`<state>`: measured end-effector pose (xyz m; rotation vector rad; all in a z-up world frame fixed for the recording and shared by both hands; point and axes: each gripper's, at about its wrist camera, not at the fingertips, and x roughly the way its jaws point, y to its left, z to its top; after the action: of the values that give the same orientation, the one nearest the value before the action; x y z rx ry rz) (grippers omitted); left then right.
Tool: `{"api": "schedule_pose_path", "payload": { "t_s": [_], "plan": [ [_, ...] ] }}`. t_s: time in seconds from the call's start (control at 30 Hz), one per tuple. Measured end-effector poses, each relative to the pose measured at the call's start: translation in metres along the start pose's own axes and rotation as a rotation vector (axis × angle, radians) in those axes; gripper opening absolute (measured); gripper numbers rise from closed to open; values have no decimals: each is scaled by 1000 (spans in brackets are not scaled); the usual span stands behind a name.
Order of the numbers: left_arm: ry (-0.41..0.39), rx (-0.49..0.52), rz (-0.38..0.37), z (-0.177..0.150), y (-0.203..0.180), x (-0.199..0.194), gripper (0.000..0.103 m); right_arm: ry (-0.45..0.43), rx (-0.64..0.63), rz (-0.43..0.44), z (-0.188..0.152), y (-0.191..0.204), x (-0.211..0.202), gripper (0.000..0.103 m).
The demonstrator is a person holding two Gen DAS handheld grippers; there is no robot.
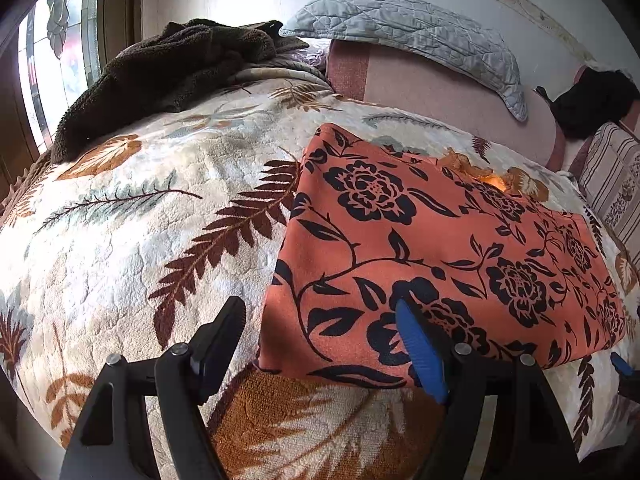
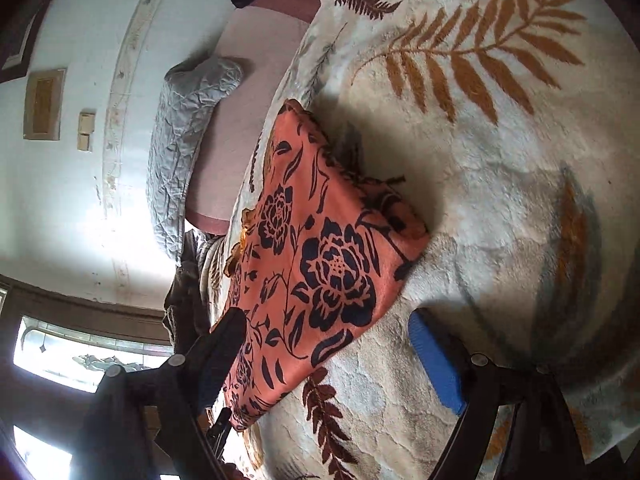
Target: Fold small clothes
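Note:
An orange cloth with black flowers (image 1: 432,248) lies folded into a flat rectangle on a cream fleece blanket with leaf prints (image 1: 140,208). My left gripper (image 1: 320,340) is open at the cloth's near left corner. Its blue pad (image 1: 420,344) is over the cloth and its black finger (image 1: 224,332) is over the blanket beside the edge. In the right wrist view, rolled sideways, the same cloth (image 2: 316,256) runs between the fingers of my right gripper (image 2: 328,352), which is open around the cloth's near end. Neither gripper holds the cloth.
A dark brown fleece garment (image 1: 168,72) lies heaped at the blanket's far left. A grey quilted pillow (image 1: 400,28) leans on a pink headboard (image 1: 440,96). A striped cushion (image 1: 612,176) and a black item (image 1: 592,100) are at the right. A window (image 1: 52,60) is at the left.

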<state>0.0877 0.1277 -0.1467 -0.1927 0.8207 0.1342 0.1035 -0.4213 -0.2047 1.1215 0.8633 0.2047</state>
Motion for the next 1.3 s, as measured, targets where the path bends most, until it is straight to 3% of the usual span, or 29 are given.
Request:
{"api": "schedule_pose_path", "payload": {
  "t_s": [0.2,0.33,0.4,0.47,0.57,0.67,0.8,0.83,0.9,0.97,1.07,1.17,1.3],
  "plan": [
    [-8,-30,-19,3,-1,0,78,-30,58,-103,18,12,18,86],
    [-7,-7,-25,2,-8,1,78,-52,-17,-169,21,22,25,84],
    [-13,8,-24,1,-11,0,78,-54,-73,-220,23,28,29,61],
    [-3,2,-43,1,-12,0,78,-54,-71,-224,25,25,31,56],
    [11,-1,-49,3,-18,-2,78,-63,-79,-192,25,24,30,56],
    [25,31,-54,10,-34,-5,79,-75,-54,-135,25,21,30,69],
    [13,44,-92,25,-61,-7,80,-65,-103,-159,24,31,35,69],
    [16,51,-97,28,-70,-7,80,-61,-129,-170,23,35,37,66],
    [-7,72,-115,32,-85,-12,80,-52,-176,-208,21,41,41,45],
    [-43,101,-100,33,-95,-19,80,-45,-188,-244,20,41,44,38],
    [-30,92,-101,33,-101,-16,80,-57,-149,-225,22,35,42,41],
    [19,71,-117,32,-109,-5,80,-60,-134,-192,22,34,42,55],
    [36,107,-108,30,-121,2,80,-83,-221,-219,17,48,40,53]
  ]
}}
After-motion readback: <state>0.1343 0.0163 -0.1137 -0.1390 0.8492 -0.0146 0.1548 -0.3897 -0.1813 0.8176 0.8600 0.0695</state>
